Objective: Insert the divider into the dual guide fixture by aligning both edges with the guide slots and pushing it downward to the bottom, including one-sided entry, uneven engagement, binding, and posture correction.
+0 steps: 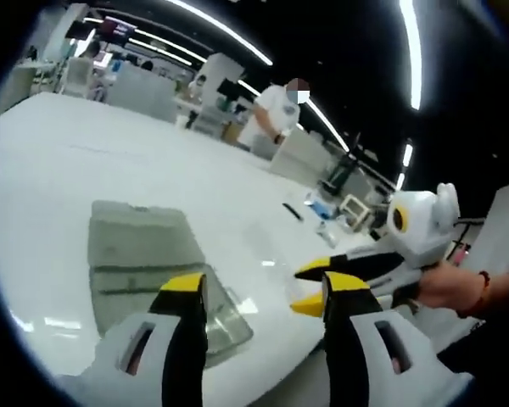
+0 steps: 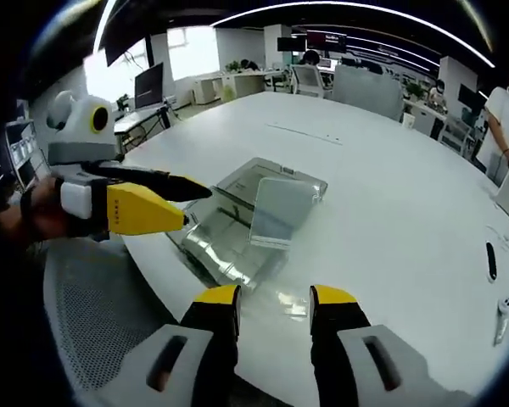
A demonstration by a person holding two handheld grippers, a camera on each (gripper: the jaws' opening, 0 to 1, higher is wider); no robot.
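A clear dual guide fixture [image 2: 229, 233] lies on the white table [image 2: 390, 195] near its edge. A clear divider panel [image 2: 282, 212] stands tilted in it, held by neither gripper. My right gripper [image 2: 274, 305] hovers open just short of the fixture's near end. My left gripper [image 2: 165, 203], held in a hand, points at the fixture's left side with its yellow tip a little apart from the divider. In the left gripper view the fixture [image 1: 140, 250] lies behind my left jaw, my left gripper [image 1: 259, 292] is open and empty, and the right gripper [image 1: 310, 287] comes in from the right.
A small black object [image 2: 490, 259] and other small items [image 1: 322, 208] lie further along the table. A person in white [image 1: 276, 110] stands beyond the far edge. A mesh chair seat [image 2: 93, 322] sits below the near table edge. Desks and monitors fill the background.
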